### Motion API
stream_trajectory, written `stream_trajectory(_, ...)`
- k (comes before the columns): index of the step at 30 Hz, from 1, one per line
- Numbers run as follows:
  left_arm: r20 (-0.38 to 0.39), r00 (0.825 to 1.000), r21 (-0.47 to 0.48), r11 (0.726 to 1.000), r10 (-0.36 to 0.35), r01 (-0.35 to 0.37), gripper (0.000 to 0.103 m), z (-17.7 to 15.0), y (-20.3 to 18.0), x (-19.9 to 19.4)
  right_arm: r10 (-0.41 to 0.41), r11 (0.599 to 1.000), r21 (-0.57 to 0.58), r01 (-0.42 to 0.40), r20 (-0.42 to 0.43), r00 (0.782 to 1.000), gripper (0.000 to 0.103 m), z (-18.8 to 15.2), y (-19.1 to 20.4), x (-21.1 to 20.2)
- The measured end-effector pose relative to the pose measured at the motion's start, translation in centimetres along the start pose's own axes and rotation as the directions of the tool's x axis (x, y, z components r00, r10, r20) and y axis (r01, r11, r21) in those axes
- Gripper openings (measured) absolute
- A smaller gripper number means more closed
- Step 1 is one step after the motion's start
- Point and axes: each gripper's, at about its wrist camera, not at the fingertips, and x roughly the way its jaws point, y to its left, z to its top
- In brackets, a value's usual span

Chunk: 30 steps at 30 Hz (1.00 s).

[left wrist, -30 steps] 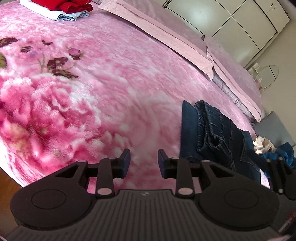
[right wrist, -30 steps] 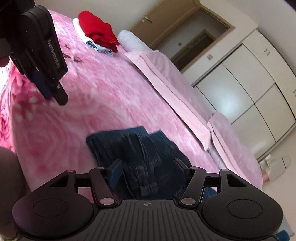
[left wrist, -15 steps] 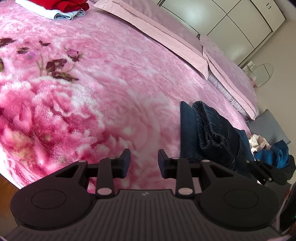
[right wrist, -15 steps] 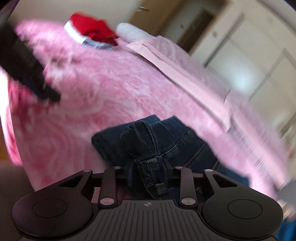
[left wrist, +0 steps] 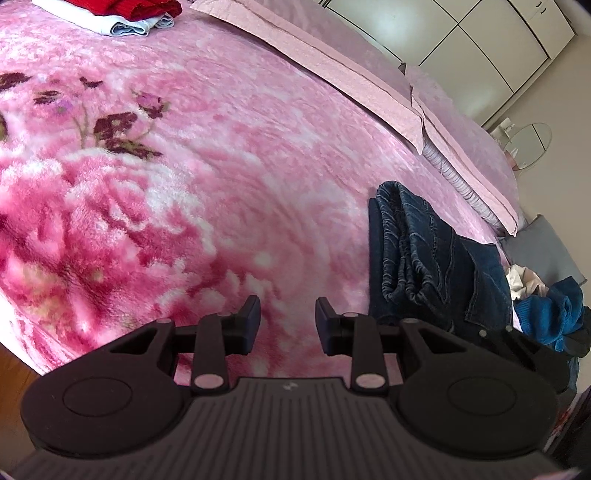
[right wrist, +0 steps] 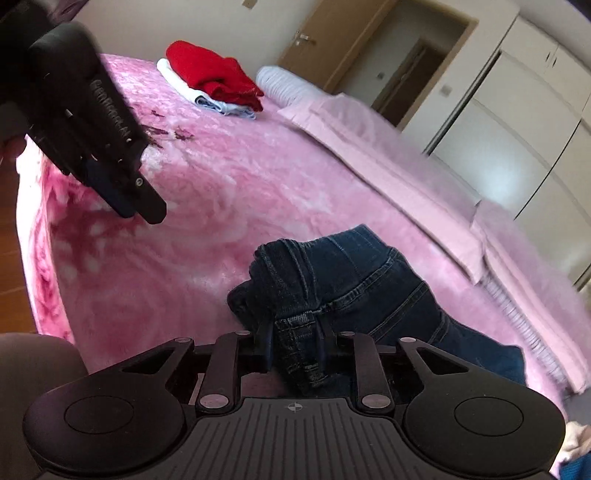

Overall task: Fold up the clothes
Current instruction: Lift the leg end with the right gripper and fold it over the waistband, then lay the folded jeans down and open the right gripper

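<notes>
Jeans axis: the dark blue jeans [right wrist: 332, 280] lie folded in a thick bundle on the pink floral blanket [left wrist: 192, 192]; in the left wrist view the bundle's [left wrist: 417, 258] long side runs from the near blanket edge toward the pink pillows [left wrist: 373, 85].
Jeans look: dark denim with lighter stitching, several layers stacked, folded edges puckered; the waistband end with a belt loop faces the right gripper.
Jeans place: on the blanket, near its front edge, well apart from the red folded garment [right wrist: 214, 75].
Right gripper [right wrist: 295, 350]: fingers closed onto the waistband end of the jeans, denim pinched between them.
Left gripper [left wrist: 287, 320]: fingers parted by a moderate gap, nothing between them, above the blanket just left of the jeans.
Stack: red garment on white folded clothes [left wrist: 122, 24], at the blanket's far end.
Beside the jeans: a blue garment [left wrist: 546, 314] off the blanket's right end.
</notes>
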Motion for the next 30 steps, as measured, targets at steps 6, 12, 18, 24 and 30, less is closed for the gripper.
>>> stream_trajectory(6, -0.006, 1.000, 0.018, 0.999, 0.030, -0.030, 0.026, 0.0, -0.5, 0.0, 0.013, 1.000, -0.006, -0.013, 0.006, 1.000, 0.021, 0.0, -0.4, 0.1)
stream_trajectory(12, -0.019, 0.998, 0.025, 0.998, 0.064, -0.063, 0.027, -0.1, -1.2, -0.2, 0.001, 1.000, -0.004, -0.001, 0.012, 1.000, 0.025, -0.4, 0.3, 0.6)
stream_trajectory(18, -0.034, 0.993, 0.050, 0.992, 0.115, -0.113, 0.027, -0.2, -2.3, -0.6, 0.060, 0.997, 0.058, -0.060, -0.006, 0.998, 0.054, 0.0, -0.3, 0.1)
stream_trajectory(24, 0.004, 0.993, 0.101, 0.988, 0.119, -0.118, 0.021, -0.5, -4.1, -2.1, 0.096, 0.872, 0.476, -0.116, 0.066, 0.993, 0.054, -1.9, -7.0, -5.4)
stream_trajectory(30, 0.077, 0.997, 0.241, 0.971, -0.022, 0.003, 0.013, 0.2, -9.0, -3.1, -0.048, 0.670, 0.740, 0.056, -0.032, 0.998, 0.052, -7.9, -14.4, -9.8)
